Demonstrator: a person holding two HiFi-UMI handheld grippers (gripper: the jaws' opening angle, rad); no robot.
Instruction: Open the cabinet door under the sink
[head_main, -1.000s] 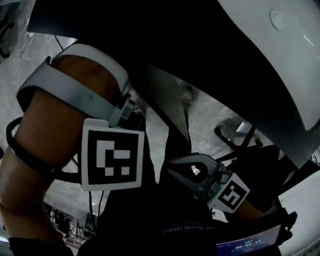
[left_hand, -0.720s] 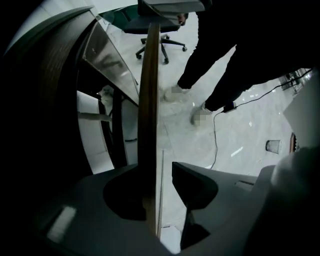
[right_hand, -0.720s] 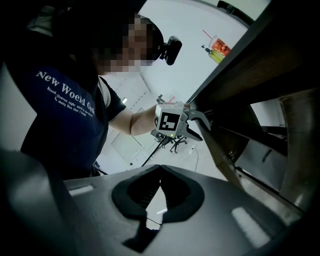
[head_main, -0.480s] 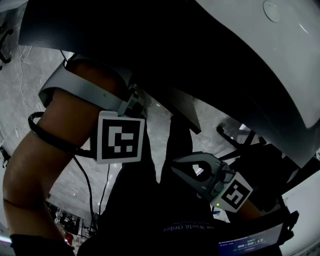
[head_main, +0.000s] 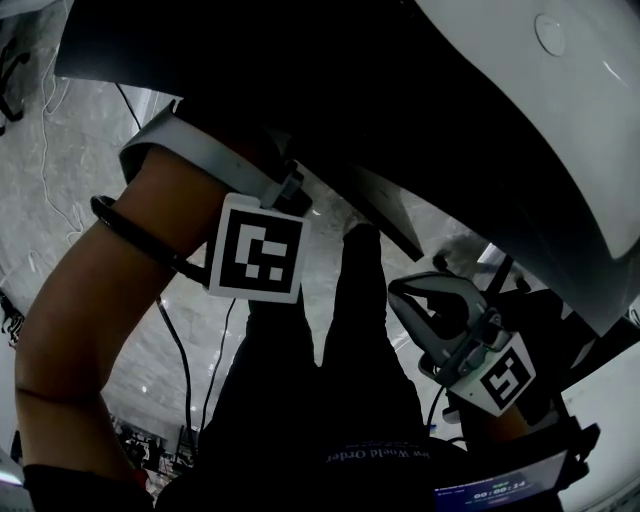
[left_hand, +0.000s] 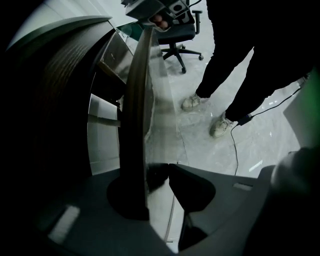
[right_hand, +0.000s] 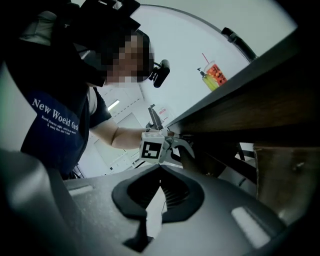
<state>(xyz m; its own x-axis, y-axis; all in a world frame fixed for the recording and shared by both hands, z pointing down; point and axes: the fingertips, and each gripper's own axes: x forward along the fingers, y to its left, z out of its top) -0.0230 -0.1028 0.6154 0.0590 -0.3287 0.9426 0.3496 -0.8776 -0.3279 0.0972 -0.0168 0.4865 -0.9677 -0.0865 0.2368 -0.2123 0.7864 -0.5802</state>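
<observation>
Head view: right claw (head_main: 398, 292) has shifted rightward, jaws together.

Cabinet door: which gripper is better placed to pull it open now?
Left. The left gripper has the edge of the cabinet door between its jaws, which have just been opening slightly. The right gripper is shut, empty, away from it.

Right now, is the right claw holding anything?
No, the right claw is shut, its jaws meeting at the tips with nothing between them.
</observation>
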